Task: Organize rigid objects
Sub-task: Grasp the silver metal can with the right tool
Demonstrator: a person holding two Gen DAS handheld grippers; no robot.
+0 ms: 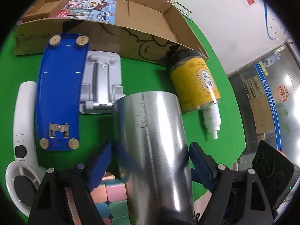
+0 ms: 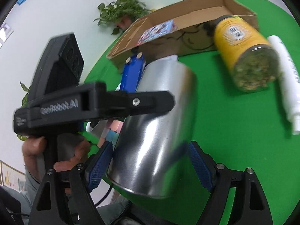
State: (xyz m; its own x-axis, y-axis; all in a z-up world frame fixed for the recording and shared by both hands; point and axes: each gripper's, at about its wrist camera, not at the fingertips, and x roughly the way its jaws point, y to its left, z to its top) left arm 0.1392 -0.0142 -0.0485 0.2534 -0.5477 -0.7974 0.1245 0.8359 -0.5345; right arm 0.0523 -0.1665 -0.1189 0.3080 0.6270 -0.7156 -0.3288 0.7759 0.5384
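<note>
Left gripper [image 1: 151,157] clenched on the steel cup [image 1: 151,140], blue pads pressed to both sides; cup held off the green table [image 1: 206,71], mouth pointing toward the cardboard box [image 1: 150,13], which we judge is its destination; right gripper [image 2: 150,157] straddles the cup's base with its pads spread beside the wall, contact we cannot tell; yellow jar [image 1: 195,82] and white bottle [image 1: 211,120] lie touching, near the box; blue tray [image 1: 60,91] lies underside up

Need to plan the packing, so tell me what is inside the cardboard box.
Inside the shallow brown cardboard box a colourful cartoon-covered booklet lies flat, beside cardboard partitions at one end. The box's front wall hides part of the floor, so anything low there cannot be seen.
</note>
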